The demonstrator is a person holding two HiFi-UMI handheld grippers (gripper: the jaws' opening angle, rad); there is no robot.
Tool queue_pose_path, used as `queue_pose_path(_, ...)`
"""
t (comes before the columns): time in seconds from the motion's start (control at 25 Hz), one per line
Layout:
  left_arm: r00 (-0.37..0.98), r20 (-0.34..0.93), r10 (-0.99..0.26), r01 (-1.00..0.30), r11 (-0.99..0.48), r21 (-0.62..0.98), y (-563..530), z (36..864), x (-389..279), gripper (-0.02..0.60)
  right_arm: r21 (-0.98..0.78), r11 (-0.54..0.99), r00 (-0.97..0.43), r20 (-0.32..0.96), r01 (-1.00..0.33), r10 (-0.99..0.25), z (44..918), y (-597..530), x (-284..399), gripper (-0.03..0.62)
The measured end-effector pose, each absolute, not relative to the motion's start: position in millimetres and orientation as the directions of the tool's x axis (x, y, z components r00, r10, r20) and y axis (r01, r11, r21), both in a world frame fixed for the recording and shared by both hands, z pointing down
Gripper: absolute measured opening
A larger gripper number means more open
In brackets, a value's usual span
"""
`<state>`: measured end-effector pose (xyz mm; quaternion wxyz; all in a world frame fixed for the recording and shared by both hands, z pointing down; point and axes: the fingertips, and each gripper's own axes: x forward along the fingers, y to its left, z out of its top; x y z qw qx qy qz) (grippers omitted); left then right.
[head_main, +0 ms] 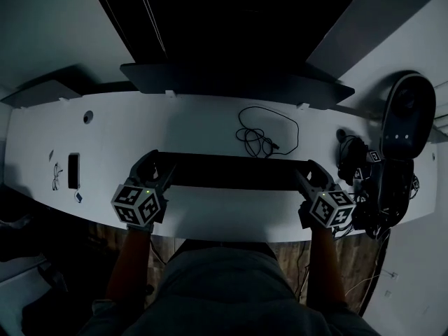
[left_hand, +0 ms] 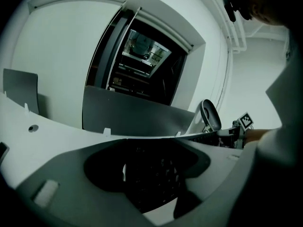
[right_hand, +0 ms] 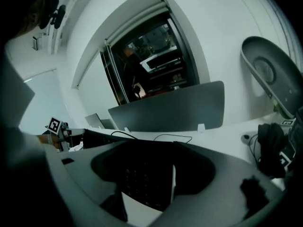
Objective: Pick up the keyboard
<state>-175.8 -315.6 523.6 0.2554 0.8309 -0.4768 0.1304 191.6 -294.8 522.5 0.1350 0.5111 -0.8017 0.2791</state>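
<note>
A long black keyboard [head_main: 231, 171] hangs level above the white desk [head_main: 196, 121], carried by its two ends. My left gripper [head_main: 157, 171] is shut on its left end and my right gripper [head_main: 308, 175] on its right end. In the left gripper view the dark keys [left_hand: 154, 174] fill the space between the wide-set jaws of the left gripper [left_hand: 149, 167]. The right gripper view shows the same on the other side: the keyboard [right_hand: 144, 178] sits between the jaws of the right gripper [right_hand: 151, 171], and its pale edge shows.
A loose black cable [head_main: 266, 135] lies on the desk behind the keyboard. A grey divider panel [head_main: 238, 82] stands along the desk's back. At the right are a dark chair back [head_main: 407, 114] and a tangle of black gear [head_main: 350, 156]. A small dark slab [head_main: 73, 170] lies at the left.
</note>
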Motion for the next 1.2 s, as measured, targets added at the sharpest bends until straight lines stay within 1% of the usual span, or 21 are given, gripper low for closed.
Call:
queue_pose_path(0.48,0.527,0.296,-0.797,-0.848,-0.466,0.255,-328,437,-176,0.275,-0.211,0.372,-0.426,0.361,-0.904,-0.829,427,-305,193,0.273)
queue_pose_path(0.76,0.539,0.212,-0.815,-0.838,-0.494,0.231,-334,391,-172,0.275,-0.172,0.381,-0.417,0.3,-0.908,-0.858,380,-307,196,0.273)
queue_pose_path(1.2,0.55,0.113,-0.827,-0.83,-0.527,0.182,-346,326,-168,0.275,-0.116,0.391,-0.407,0.204,-0.913,-0.89,313,-313,201,0.273)
